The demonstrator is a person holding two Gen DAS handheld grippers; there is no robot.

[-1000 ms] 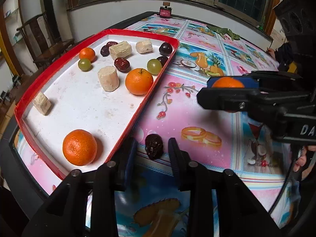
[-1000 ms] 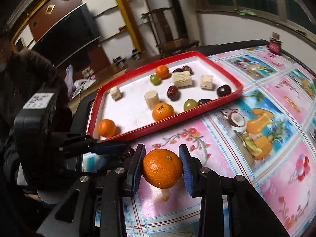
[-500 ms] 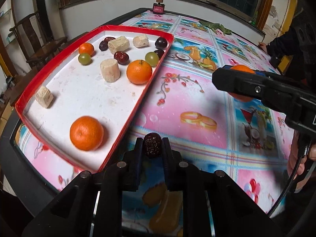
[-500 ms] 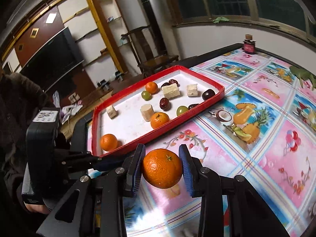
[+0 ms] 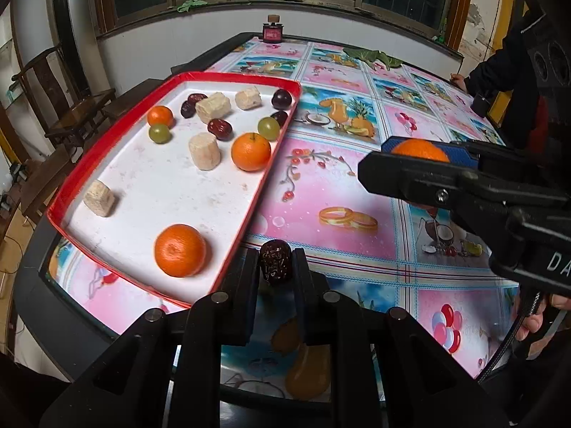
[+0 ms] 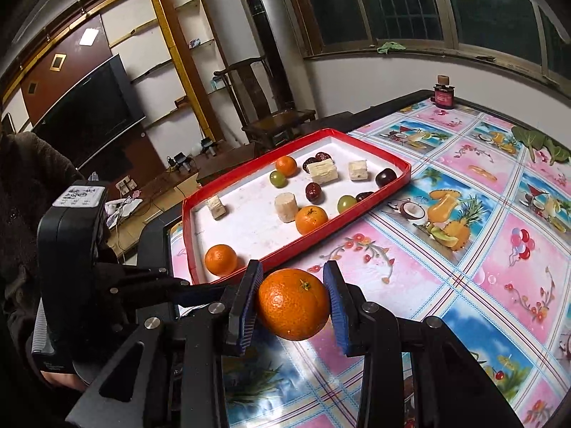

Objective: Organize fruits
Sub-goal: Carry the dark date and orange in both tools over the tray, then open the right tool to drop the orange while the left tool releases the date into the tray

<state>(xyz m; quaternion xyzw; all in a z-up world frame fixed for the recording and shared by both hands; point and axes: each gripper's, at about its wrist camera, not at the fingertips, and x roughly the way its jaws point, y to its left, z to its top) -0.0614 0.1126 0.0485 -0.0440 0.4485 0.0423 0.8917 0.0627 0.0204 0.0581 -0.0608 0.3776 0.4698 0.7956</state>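
Right gripper [image 6: 292, 303] clamped an orange [image 6: 292, 304] between its blue pads, held above the table [image 6: 464, 249] just off the tray's near corner. Left gripper [image 5: 275, 264] pinched a dark date [image 5: 274, 259]; its jaws had just closed onto it, narrow gap, date lifted clear of the tablecloth beside the tray's long edge. Red tray [image 5: 64, 192] sat at the table's left side, white floor. In it, by size: one orange [image 5: 180, 255] near the front corner, a second [image 5: 251, 151] against the right rim, a small one [image 5: 160, 115] at the back, pale cane chunks [image 5: 204, 151], green grapes [image 5: 268, 128], red dates [image 5: 220, 129]. A small jar [image 5: 272, 30] stood at the table's far edge.
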